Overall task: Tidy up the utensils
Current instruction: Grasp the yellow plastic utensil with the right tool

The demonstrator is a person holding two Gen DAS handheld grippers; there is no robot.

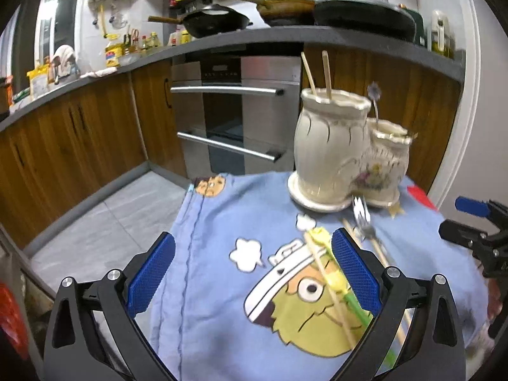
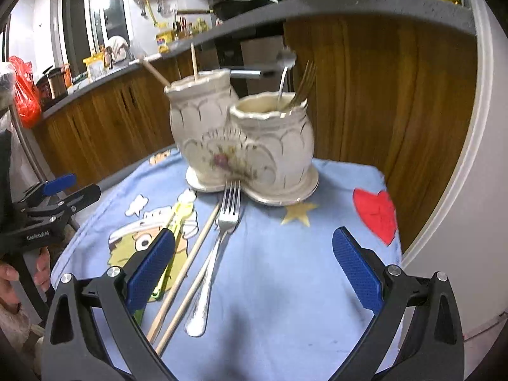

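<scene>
Right wrist view: the right tool (image 2: pixel 254 266) hangs over the near part of the table, jaws spread wide and empty. Just inside its left pad lie the loose utensils: a silver fork (image 2: pixel 219 241), tines pointing at the holder; two wooden chopsticks (image 2: pixel 187 273) beside and partly under the fork; and a yellow-green utensil (image 2: pixel 174 231) farther left, its type unclear. All rest on a blue cartoon cloth (image 2: pixel 285 254) covering the table. Toward the far edge stands the cream ceramic holder (image 2: pixel 241 146), two joined pots on one base; the taller pot holds two chopsticks, the shorter a fork and a spoon.

Left wrist view: the left tool (image 1: pixel 254 266) is likewise open and empty, its right pad just beside the yellow-green utensil (image 1: pixel 336 279).

Likely hazards, as a judgement:
- The fork and chopsticks touch or overlap, so closing on one may drag or flick another toward the table's edge.
- Thin, smooth handles lying flat may slip or pivot in the pads.
- The cloth may bunch up in the jaws.
- An insertion that clips the holder's rim could rock it.
</scene>
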